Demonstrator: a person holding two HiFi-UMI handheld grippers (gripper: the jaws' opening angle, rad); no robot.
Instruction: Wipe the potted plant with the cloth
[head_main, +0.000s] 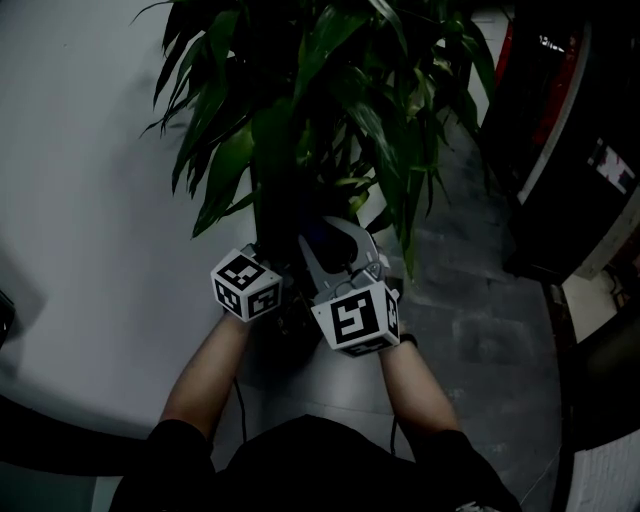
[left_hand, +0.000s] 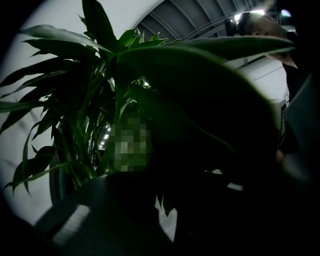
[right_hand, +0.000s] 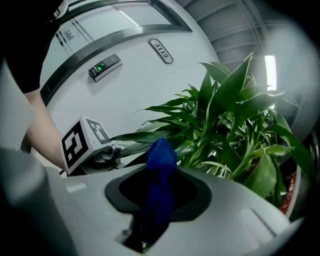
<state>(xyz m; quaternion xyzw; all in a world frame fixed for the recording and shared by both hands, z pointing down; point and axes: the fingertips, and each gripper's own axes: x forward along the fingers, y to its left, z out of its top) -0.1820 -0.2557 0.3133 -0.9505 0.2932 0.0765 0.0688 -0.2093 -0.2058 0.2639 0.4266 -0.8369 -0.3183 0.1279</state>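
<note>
The curved white wall (head_main: 80, 200) fills the left of your head view. Only your right gripper view shows what is mounted on it: a keypad (right_hand: 105, 66) with a green light and a small number plate (right_hand: 161, 51).

The potted plant (head_main: 300, 120) stands against that wall, straight in front of you, its long leaves hanging over both tools. The head view shows it dim and from above, while the right gripper view shows it bright green from the side.

Your two forearms reach forward close together, left (head_main: 205, 370) and right (head_main: 420, 385), with the marker cubes almost touching at the foot of the foliage.

Your left gripper (head_main: 262, 262) points up into the leaves. Its own view is nearly black, with one broad leaf (left_hand: 200, 80) lying across the lens, so you cannot tell how its jaws stand.

Your right gripper (head_main: 335, 232) sits just beside it, jaws clamped on the blue cloth (right_hand: 160, 175). The cloth stands up from between them in a bunched tip, close to the lower leaves; whether it touches them is unclear
</note>
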